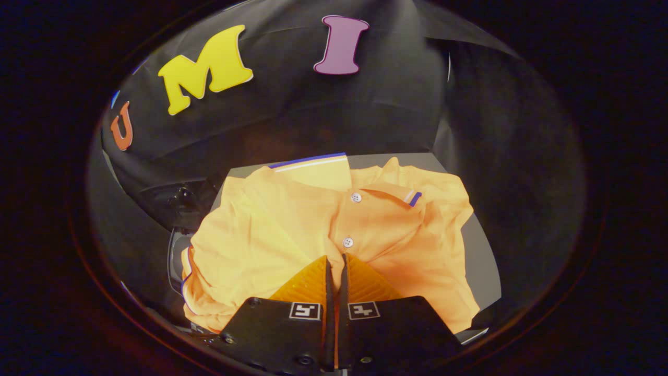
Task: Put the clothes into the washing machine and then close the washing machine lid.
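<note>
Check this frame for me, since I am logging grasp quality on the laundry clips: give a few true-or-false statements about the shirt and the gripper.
1. The gripper has its fingers pinched nearly together on a fold of the shirt. True.
2. The shirt is blue. False: it is orange, with thin blue and white trim.
3. Two white buttons show on the shirt beyond the fingers. True.
4. The shirt lies neatly folded. False: it is crumpled, on a grey surface.
</note>
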Available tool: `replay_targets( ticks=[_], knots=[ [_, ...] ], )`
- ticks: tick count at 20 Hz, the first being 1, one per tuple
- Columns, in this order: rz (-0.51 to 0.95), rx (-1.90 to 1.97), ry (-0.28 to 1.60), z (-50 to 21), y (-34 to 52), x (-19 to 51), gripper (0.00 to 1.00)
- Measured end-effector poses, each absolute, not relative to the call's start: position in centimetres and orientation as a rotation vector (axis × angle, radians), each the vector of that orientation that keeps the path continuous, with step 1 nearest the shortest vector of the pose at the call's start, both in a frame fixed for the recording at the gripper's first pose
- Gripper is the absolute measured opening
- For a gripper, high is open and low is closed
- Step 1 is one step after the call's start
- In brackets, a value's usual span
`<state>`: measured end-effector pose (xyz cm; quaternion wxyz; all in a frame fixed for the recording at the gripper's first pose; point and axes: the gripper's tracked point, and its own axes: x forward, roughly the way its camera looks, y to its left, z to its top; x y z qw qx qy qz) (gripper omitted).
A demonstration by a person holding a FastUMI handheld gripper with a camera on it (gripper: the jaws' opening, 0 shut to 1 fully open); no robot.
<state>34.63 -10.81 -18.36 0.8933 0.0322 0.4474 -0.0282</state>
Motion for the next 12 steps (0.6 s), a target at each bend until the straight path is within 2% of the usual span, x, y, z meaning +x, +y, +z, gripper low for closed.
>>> replay_targets(
  ticks=[12],
  knots=[
    [-0.004,0.144,0.878,-11.0,-6.0,35.1,0.06]
  ],
)
